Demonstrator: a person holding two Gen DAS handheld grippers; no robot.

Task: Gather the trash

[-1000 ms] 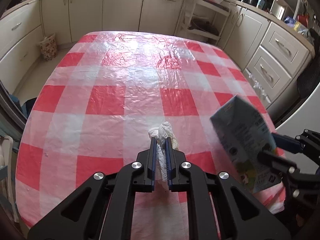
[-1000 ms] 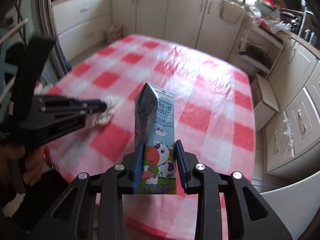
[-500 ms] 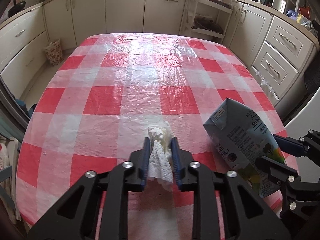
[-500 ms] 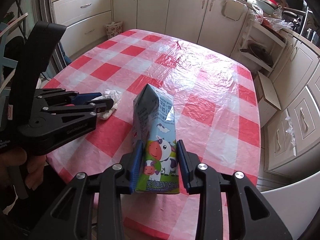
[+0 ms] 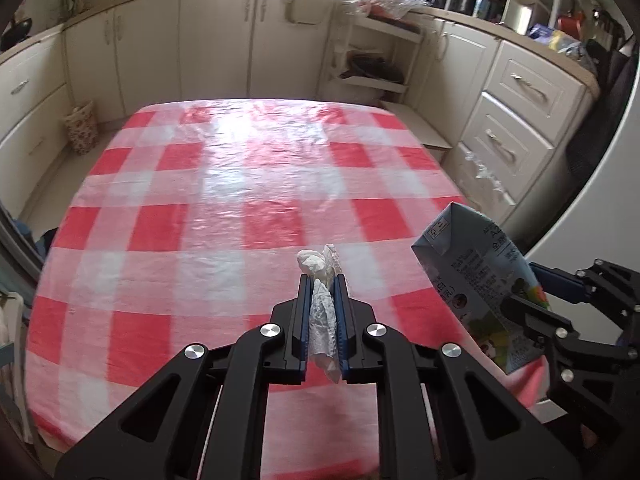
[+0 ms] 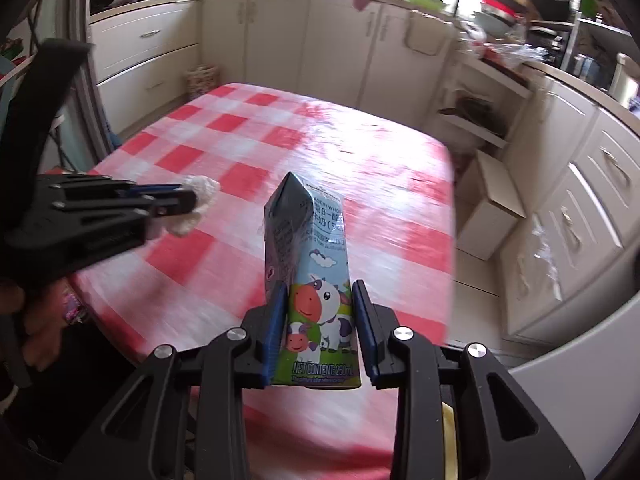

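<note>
Crumpled white paper tissue (image 5: 320,312) pinched in closing left gripper (image 5: 322,280) fingers; light-blue cow-print milk carton (image 6: 316,300) clamped at 3 o'clock by right gripper (image 6: 320,292). Tissue may slip loose.

The milk carton (image 6: 316,280) at the centre of the right wrist view carries the only clear print: "NET CONTENT: 250mL" along its bottom edge, under cartoon cows. Higher up run lines of Chinese characters, too blurred to read. In the left wrist view, at right, its side shows "A2".
</note>
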